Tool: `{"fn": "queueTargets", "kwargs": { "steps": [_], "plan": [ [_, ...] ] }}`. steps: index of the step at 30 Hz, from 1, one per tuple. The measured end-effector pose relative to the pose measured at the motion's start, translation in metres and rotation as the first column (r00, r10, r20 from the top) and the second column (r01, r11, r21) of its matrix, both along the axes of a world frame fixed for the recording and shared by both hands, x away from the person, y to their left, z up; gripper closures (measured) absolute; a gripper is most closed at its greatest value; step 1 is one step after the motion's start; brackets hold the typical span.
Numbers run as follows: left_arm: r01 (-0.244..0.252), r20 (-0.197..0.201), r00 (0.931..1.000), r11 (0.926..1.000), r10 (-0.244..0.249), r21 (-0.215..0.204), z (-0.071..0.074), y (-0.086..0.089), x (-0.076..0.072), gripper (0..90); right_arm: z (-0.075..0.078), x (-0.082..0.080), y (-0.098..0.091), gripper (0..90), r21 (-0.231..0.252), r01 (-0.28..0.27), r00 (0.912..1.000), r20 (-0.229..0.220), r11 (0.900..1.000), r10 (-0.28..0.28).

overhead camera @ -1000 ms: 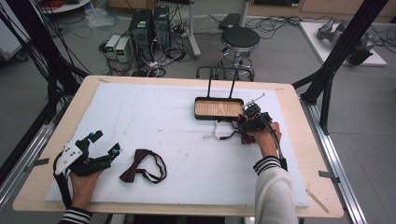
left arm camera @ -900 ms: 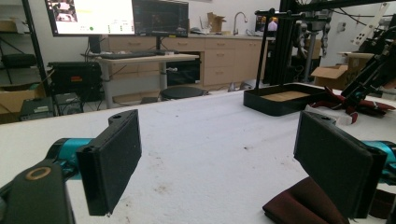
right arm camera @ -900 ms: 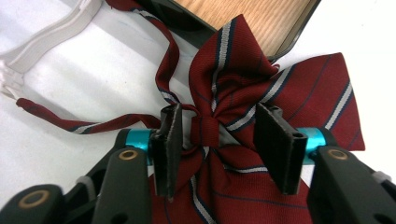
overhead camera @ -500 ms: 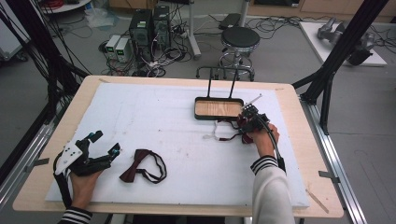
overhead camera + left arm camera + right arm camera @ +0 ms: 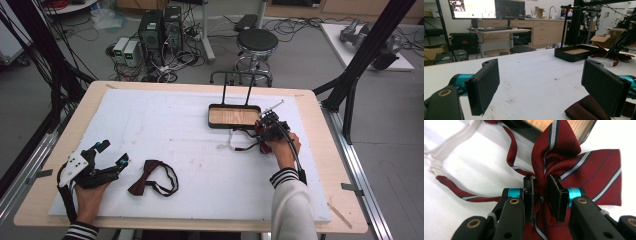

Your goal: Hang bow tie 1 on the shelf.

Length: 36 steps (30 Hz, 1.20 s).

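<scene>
Worktop (image 5: pixel 165 115): I see a wooden top covered by a white sheet; both of my hand-held grippers rest low over it.
Tray (image 5: pixel 216 121): I see a black-walled tray with a wood-coloured floor and two upright rods, on the far right part of the sheet.
Left hand-held gripper (image 5: pixel 111 154): I have it released at the near left, jaws spread wide with nothing between the pads.
Right hand-held gripper (image 5: pixel 543 195): I have it clenched on the striped bow tie at its centre knot; the jaws have just been closing, and the pads now press the knot from both sides.
Striped bow tie (image 5: pixel 586 170): dark red with white and navy stripes, it lies on the sheet just in front of the tray's near right corner; its strap (image 5: pixel 466 195) loops out to one side, ending in a white band (image 5: pixel 461 137).
Plain bow tie (image 5: pixel 150 178): dark maroon, it lies flat on the sheet just beside the left hand-held gripper, apart from its pads.
</scene>
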<state>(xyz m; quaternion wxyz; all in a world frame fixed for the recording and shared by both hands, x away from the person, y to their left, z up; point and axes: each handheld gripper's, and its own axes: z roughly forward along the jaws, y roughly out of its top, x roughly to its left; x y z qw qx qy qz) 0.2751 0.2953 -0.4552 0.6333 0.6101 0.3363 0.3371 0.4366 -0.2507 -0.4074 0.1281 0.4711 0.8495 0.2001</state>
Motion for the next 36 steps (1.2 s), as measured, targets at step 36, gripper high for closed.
{"fn": "queueTargets", "kwargs": {
  "steps": [36],
  "plan": [
    [0.000, 0.001, 1.0000, 1.0000, 0.000, 0.002, 0.000, 0.000, 0.000, 15.5, 0.061, -0.048, -0.029, 75.2, 0.333, -0.012, 0.9026, 0.409, 0.9427, -0.134]
  ]
}}
